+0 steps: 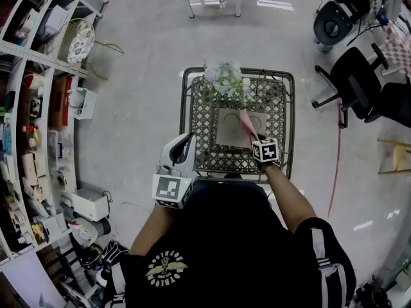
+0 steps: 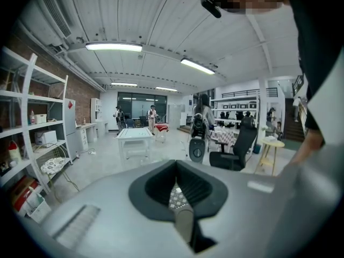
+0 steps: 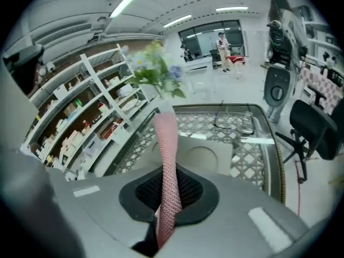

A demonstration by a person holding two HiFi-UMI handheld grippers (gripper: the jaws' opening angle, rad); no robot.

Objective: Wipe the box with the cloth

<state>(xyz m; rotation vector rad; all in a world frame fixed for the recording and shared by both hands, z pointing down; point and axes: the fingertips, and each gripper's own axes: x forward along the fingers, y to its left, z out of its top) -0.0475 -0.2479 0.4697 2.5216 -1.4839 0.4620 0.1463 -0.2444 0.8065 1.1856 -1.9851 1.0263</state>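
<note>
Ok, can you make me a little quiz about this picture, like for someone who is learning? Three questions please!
1. True or false: the left hand-held gripper is holding the pink cloth.
2. What stands at the far end of the table? A) flowers B) a kettle C) a lamp
3. Fill in the word: seen from the head view, the pink cloth lies over the flat ____ on the table.

Key
1. False. The right hand-held gripper is shut on the pink cloth. The left hand-held gripper is shut and empty, off the table's side.
2. A
3. box
</note>
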